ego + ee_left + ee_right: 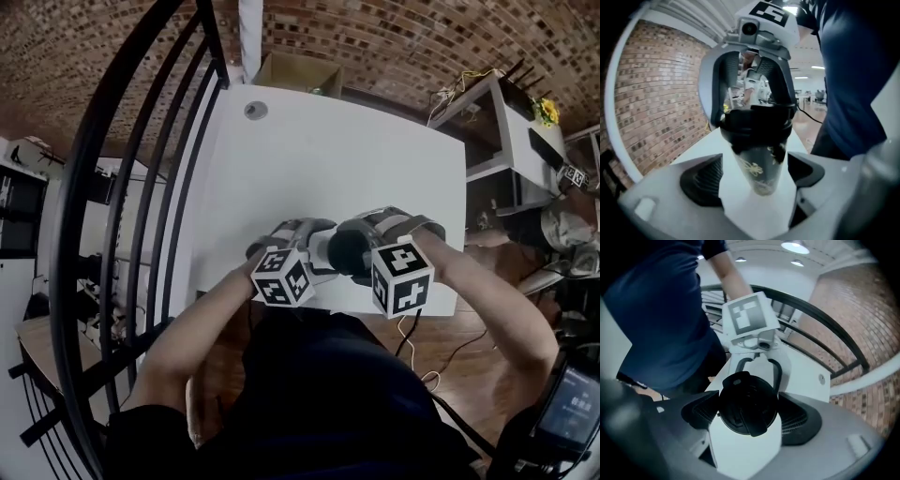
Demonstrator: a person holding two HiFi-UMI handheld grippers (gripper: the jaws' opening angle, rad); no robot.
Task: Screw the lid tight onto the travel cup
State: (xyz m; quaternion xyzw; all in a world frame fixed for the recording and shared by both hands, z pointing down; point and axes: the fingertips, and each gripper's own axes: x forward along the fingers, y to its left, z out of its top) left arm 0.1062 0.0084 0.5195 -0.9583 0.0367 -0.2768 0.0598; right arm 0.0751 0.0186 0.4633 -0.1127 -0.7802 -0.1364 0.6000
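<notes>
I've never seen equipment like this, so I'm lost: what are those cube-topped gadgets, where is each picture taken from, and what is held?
No robot here: a person holds a two-jaw gripper in each hand; the marker cubes are part of them. The head view looks down from the person's head; the other two cameras ride on the grippers, looking along their jaws. Over the white table, the right gripper is shut on the black lid of a dark travel cup. The left gripper has its jaws open around the cup's body, apparently not pressing it.
</notes>
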